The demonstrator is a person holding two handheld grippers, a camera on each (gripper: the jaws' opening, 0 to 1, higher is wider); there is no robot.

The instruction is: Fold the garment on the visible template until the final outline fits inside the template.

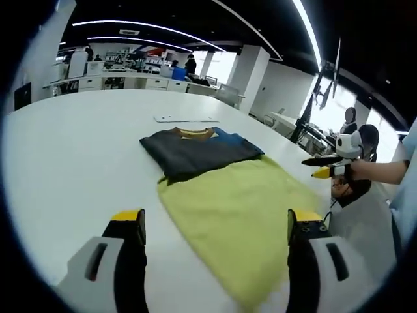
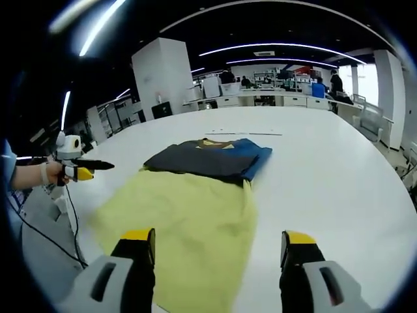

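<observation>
Garment (image 1: pixel 221 189) flat, collar end far; both hand-held grippers (image 1: pixel 218 225) (image 2: pixel 218 244) wide open, empty.

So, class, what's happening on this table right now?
A person holds a gripper in each hand over a white table. A dark folded garment lies at the far end of a yellow-green cloth, overlapping its edge. The left gripper and right gripper both hover open near the cloth's near edge, gripping nothing. Whether the garment needs more folding is unclear.

One garment (image 1: pixel 201 151), one yellow-green template (image 1: pixel 244 215), two hand-held grippers (image 1: pixel 216 229).
</observation>
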